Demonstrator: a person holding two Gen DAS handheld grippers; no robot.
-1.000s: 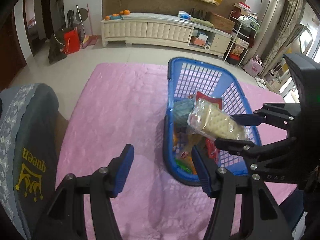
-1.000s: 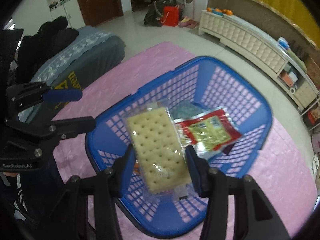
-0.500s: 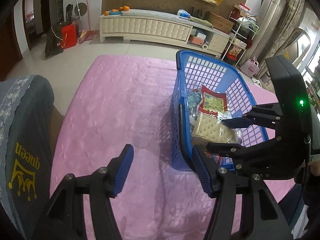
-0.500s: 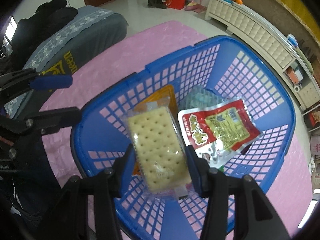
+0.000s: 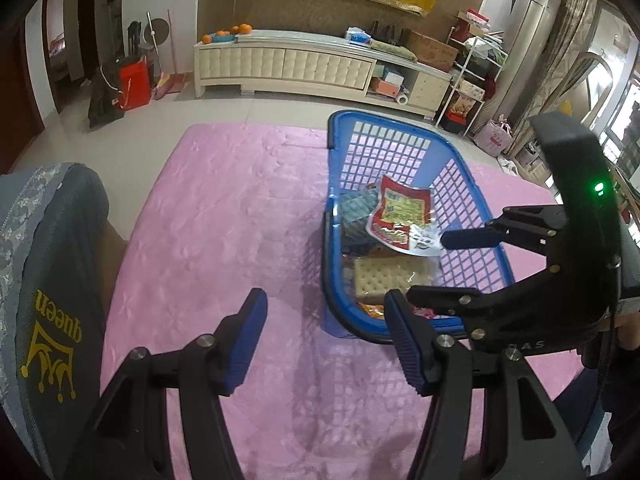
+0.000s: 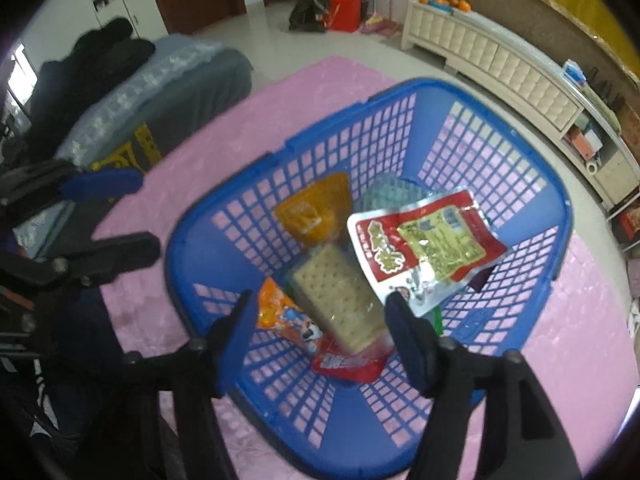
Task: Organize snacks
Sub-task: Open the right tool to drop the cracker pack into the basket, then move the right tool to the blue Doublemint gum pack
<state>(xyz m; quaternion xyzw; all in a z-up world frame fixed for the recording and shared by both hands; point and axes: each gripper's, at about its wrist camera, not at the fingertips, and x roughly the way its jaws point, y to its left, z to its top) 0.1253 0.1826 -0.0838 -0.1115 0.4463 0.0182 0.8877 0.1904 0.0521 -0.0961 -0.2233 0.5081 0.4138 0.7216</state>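
A blue plastic basket (image 6: 520, 184) stands on a pink tablecloth (image 5: 224, 240); it also shows in the left wrist view (image 5: 384, 120). A clear-wrapped cracker pack (image 6: 336, 292) lies loose inside it among a red and yellow packet (image 6: 424, 244), an orange packet (image 6: 316, 208) and other snack packs. My right gripper (image 6: 324, 332) is open and empty just above the cracker pack. The cracker pack (image 5: 388, 280) also shows in the left wrist view. My left gripper (image 5: 324, 340) is open and empty over the cloth, left of the basket.
A grey cushion with a yellow crown print (image 5: 44, 280) lies at the table's left edge. A long white cabinet (image 5: 304, 64) stands on the floor beyond the table. Shelves and boxes (image 5: 472, 72) are at the far right.
My right gripper has opened and let go of the cracker pack, which has dropped into the basket. The left gripper has barely moved.
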